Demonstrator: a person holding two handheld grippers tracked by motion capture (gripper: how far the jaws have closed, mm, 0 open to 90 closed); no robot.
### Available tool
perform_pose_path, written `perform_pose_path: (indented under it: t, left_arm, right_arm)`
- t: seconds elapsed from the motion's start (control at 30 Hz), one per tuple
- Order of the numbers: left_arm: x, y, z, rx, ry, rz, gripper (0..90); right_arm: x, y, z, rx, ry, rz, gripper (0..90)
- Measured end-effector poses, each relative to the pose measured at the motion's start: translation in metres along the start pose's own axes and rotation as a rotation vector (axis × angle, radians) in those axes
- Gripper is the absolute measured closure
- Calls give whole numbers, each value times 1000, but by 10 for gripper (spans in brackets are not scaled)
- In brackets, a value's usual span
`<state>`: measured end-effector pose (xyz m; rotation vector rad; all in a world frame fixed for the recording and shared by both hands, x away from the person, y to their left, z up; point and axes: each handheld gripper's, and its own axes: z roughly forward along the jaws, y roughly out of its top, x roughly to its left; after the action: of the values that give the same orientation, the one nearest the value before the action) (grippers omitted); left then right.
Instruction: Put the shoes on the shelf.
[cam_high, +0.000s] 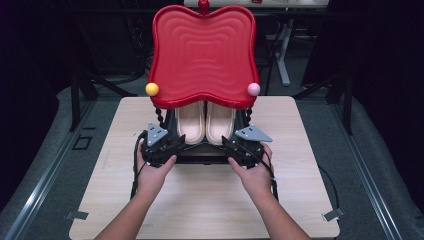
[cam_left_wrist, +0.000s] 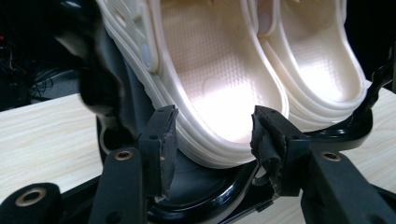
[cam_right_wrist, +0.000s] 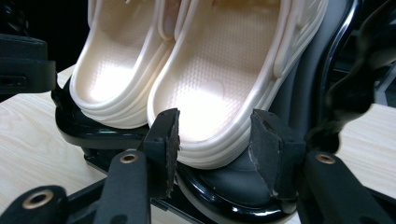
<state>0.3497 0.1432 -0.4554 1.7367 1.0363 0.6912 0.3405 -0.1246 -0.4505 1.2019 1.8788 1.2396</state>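
Note:
A pair of cream clogs stands heel-down on a black rack (cam_high: 202, 159) under a big red wavy panel (cam_high: 202, 52). My left gripper (cam_high: 175, 145) is at the heel of the left clog (cam_high: 190, 122), and my right gripper (cam_high: 229, 146) is at the heel of the right clog (cam_high: 220, 122). In the left gripper view, the left gripper (cam_left_wrist: 215, 135) straddles a clog heel (cam_left_wrist: 219, 93), pads close beside it. The right gripper (cam_right_wrist: 215, 135) straddles the other heel (cam_right_wrist: 210, 98) the same way. Both stand open.
The rack sits at the far middle of a light wooden table (cam_high: 200, 210). A yellow ball (cam_high: 152, 89) and a pink ball (cam_high: 253, 89) mark the red panel's lower corners. Twisted black posts (cam_high: 160, 117) flank the clogs. Dark floor and table legs lie beyond.

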Motion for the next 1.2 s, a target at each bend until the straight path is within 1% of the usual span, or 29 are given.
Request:
perform_pose_path:
  t: [0.07, 0.2, 0.27, 0.33, 0.43, 0.47, 0.5, 0.53, 0.57, 0.6, 0.63, 0.67, 0.73, 0.8, 0.9, 0.93, 0.97, 1.03, 1.07, 1.2]
  left_arm:
    - [1, 0, -4, -4, -2, -2, 499]
    - [5, 0, -13, -4, -3, 8, 493]
    - [7, 0, -17, -10, -1, 3, 492]
    - [11, -1, -20, -4, 3, -6, 489]
    - [12, -3, -24, -10, -2, -11, 481]
    - [12, -5, -26, -14, -3, -9, 479]
    - [12, -7, -28, -11, -3, -6, 479]
    - [12, -10, -30, -7, -4, -5, 477]
    - [12, -11, -31, -7, -6, -5, 474]
    - [12, -14, -33, -9, -9, -3, 468]
    - [12, -17, -35, -6, -11, 1, 468]
    - [13, -20, -37, -4, -13, 10, 467]
    - [14, -29, -42, 6, -20, 28, 463]
    - [15, -39, -48, 20, -20, 49, 460]
    - [18, -55, -56, 38, -11, 75, 457]
    - [19, -59, -59, 39, -8, 78, 457]
    - [21, -64, -61, 42, -6, 75, 457]
    - [25, -75, -67, 55, -7, 57, 456]
    - [27, -79, -69, 59, -6, 52, 453]
    - [32, -91, -77, 74, -3, 47, 450]
  right_arm:
    - [-1, 2, -3, -2, 3, -3, 516]
    - [-2, 5, -13, -11, 13, -21, 508]
    - [-3, 5, -15, -14, 13, -25, 506]
    - [-4, 5, -18, -13, 12, -36, 503]
    - [-5, 2, -22, -21, 14, -39, 498]
    - [-5, 2, -24, -16, 21, -45, 496]
    - [-5, 0, -26, -14, 15, -55, 495]
    - [-5, -2, -28, -22, 18, -56, 492]
    - [-6, -5, -31, -13, 13, -75, 491]
    - [-7, -10, -34, -15, 8, -90, 490]
    - [-7, -10, -34, -15, 8, -90, 490]
    - [-8, -12, -37, -5, 2, -102, 490]
    - [-10, -19, -43, -8, -1, -117, 487]
    - [-11, -26, -49, -12, -3, -132, 485]
    - [-13, -37, -58, -2, -22, -160, 482]
    - [-14, -45, -63, -7, -31, -173, 479]
    - [-14, -45, -63, -7, -31, -173, 479]
    - [-16, -54, -67, -3, -41, -187, 478]
    - [-17, -60, -69, -3, -42, -178, 478]
    - [-22, -76, -77, 13, -46, -171, 478]
